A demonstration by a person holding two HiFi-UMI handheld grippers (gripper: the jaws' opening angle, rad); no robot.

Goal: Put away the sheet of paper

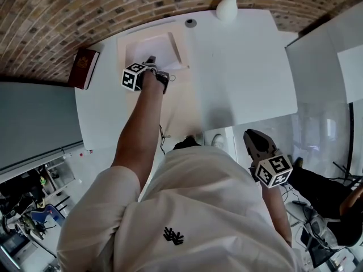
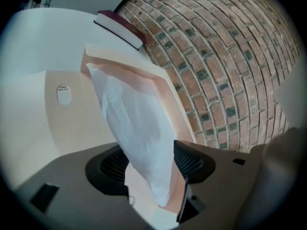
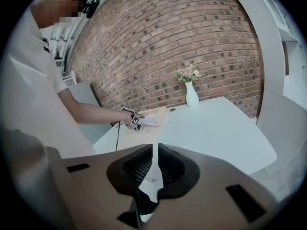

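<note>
A white sheet of paper (image 1: 157, 49) lies partly inside a peach folder (image 1: 126, 49) spread on the white table (image 1: 244, 67). My left gripper (image 1: 151, 61) reaches over the folder's near side. In the left gripper view its jaws (image 2: 151, 164) stand wide apart, and the paper's (image 2: 139, 128) near end lies loosely between them, while the far end is tucked under the folder's flap (image 2: 144, 73). My right gripper (image 1: 252, 135) hangs off the table's near edge beside the person. Its jaws (image 3: 155, 164) are shut with nothing in them.
A maroon book (image 1: 84, 68) lies at the table's left edge, past the folder. A white vase with pink flowers (image 1: 227, 7) stands at the far edge, with a small round disc (image 1: 190, 22) beside it. A brick wall (image 2: 216, 56) runs behind the table.
</note>
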